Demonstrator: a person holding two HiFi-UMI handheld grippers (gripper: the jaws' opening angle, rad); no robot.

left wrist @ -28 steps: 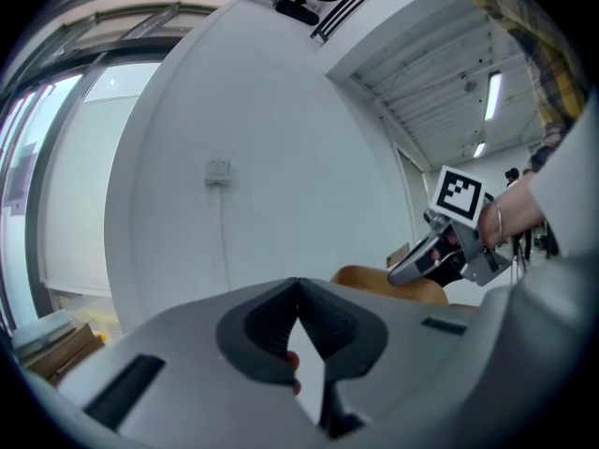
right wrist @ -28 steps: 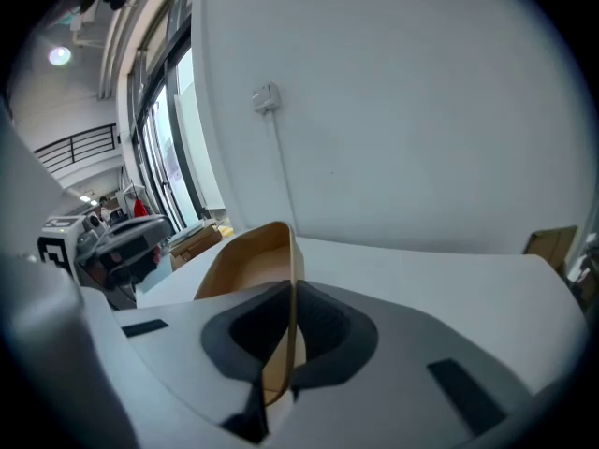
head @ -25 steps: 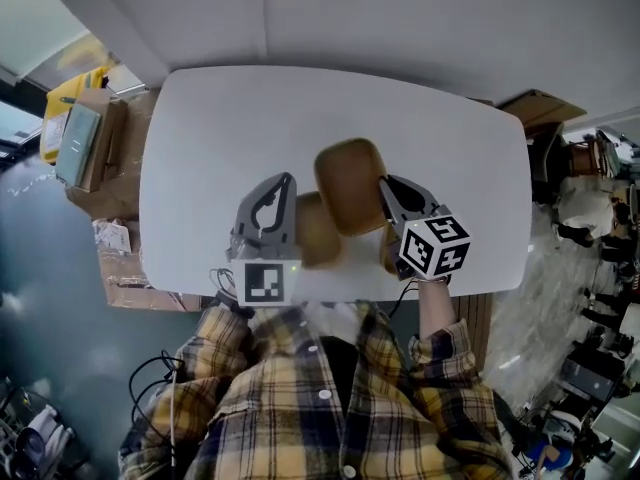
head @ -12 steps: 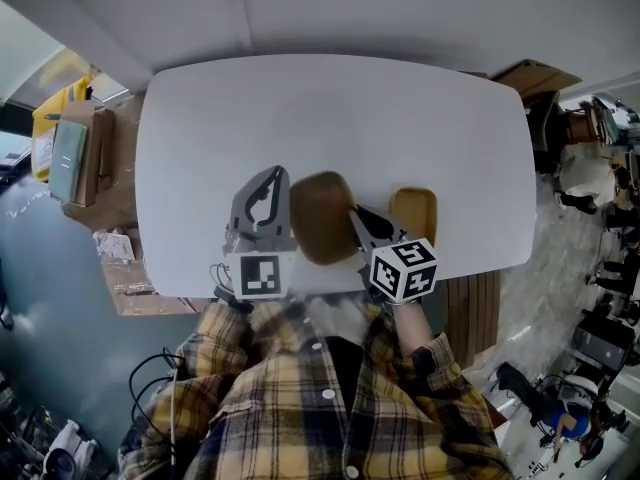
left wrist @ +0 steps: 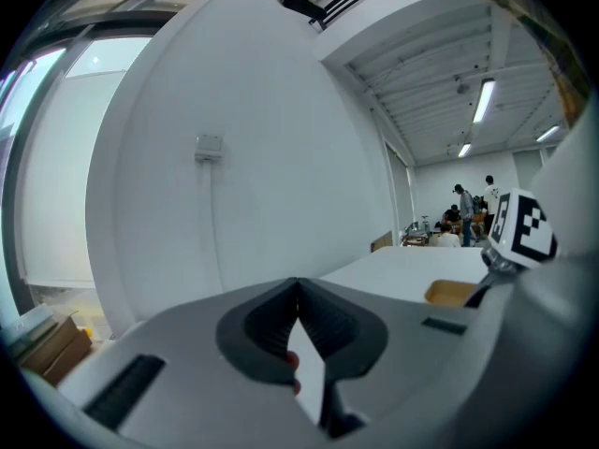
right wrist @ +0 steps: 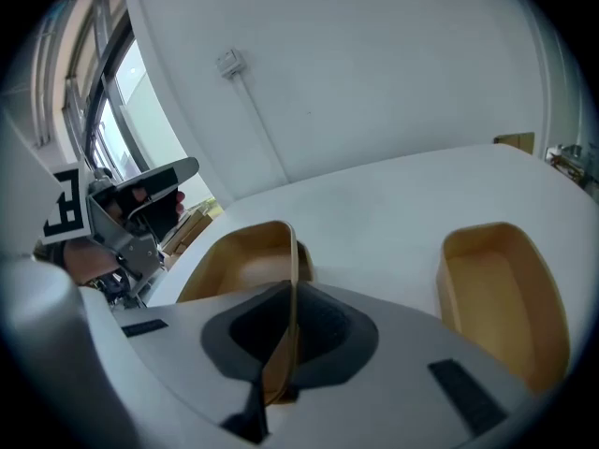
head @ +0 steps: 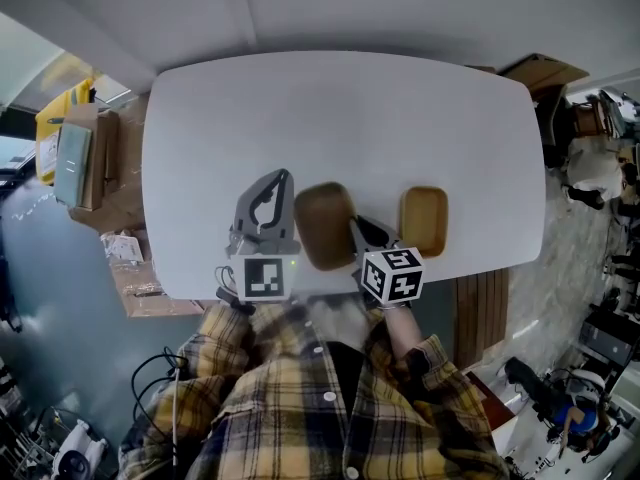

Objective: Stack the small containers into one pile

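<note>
In the head view my right gripper (head: 354, 225) is shut on the right wall of a tan oval container (head: 322, 224) near the table's front edge. The right gripper view shows the jaws (right wrist: 289, 293) pinching that thin wall, with the container's bowl (right wrist: 234, 262) to their left. A darker rim edge shows just beyond the wall; I cannot tell whether it is another container underneath. A second tan container (head: 423, 220) (right wrist: 502, 288) lies alone on the table to the right. My left gripper (head: 283, 180) (left wrist: 298, 288) rests shut and empty just left of the held container.
The white table (head: 340, 108) stretches bare beyond the containers. Cardboard boxes (head: 80, 153) sit on the floor off the left edge, and a wooden piece (head: 480, 303) stands by the front right corner. People stand far off in the left gripper view.
My right gripper has brought the held container back from farther out on the table and down beside the left gripper. The second container now lies uncovered to the right. The left gripper has stayed put.
</note>
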